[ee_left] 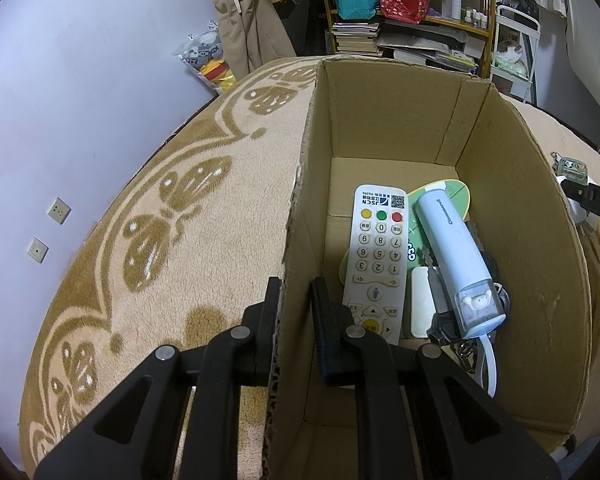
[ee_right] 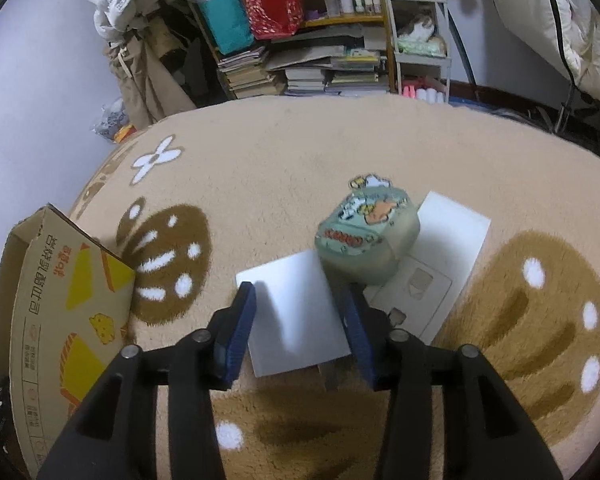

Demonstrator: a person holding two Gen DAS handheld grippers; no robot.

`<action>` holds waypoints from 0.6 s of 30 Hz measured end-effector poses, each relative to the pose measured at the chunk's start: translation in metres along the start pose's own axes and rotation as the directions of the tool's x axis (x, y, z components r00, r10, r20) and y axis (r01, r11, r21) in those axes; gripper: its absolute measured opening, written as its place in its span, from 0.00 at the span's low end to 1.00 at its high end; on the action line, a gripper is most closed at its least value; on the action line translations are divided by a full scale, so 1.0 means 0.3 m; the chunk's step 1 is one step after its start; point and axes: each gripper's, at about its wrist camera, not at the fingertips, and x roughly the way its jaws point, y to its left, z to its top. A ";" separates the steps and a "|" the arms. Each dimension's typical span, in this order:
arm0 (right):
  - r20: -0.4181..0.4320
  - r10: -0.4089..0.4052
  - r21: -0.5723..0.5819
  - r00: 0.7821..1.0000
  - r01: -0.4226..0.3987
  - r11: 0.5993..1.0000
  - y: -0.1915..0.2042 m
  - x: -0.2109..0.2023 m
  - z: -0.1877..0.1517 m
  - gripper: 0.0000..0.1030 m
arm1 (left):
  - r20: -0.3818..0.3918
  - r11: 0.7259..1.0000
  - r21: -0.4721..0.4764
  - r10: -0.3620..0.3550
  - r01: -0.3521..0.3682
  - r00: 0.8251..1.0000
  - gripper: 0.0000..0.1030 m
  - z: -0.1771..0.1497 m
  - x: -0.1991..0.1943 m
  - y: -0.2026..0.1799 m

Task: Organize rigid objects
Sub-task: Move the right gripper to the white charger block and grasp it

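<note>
A beige butterfly-patterned rug [ee_right: 300,152] fills the floor, with crowded shelves [ee_right: 300,40] at 12 o'clock. The left gripper [ee_left: 296,300] pinches the cardboard box [ee_left: 520,208] wall; only this view shows the remote [ee_left: 376,256] inside. The right gripper [ee_right: 300,320] stands spread over a white card [ee_right: 296,304], with a green pouch [ee_right: 366,240] at 1 o'clock.

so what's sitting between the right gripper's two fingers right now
In the right wrist view, a flat white box on the rug lies between the open right gripper fingers; neither pad presses it.

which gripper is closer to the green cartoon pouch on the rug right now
Right. The right gripper hangs open just short of the green pouch, which sits on white boxes. The left gripper is away, shut on the cardboard box wall.
</note>
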 end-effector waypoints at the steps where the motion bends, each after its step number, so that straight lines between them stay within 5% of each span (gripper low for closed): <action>1: 0.004 0.001 -0.002 1.000 -0.001 1.000 0.000 0.001 -0.002 0.49 | 0.000 1.000 0.000 0.000 0.000 1.000 0.13 0.000 -0.001 0.000; 7: 0.010 -0.008 -0.051 1.000 0.009 0.999 0.042 0.014 -0.010 0.63 | 0.000 1.000 0.000 0.001 -0.001 1.000 0.13 0.000 0.001 0.000; 18: 0.020 -0.088 -0.150 0.996 0.090 0.985 0.086 0.033 -0.029 0.64 | 0.000 1.000 0.000 0.000 0.000 1.000 0.13 0.000 -0.001 -0.001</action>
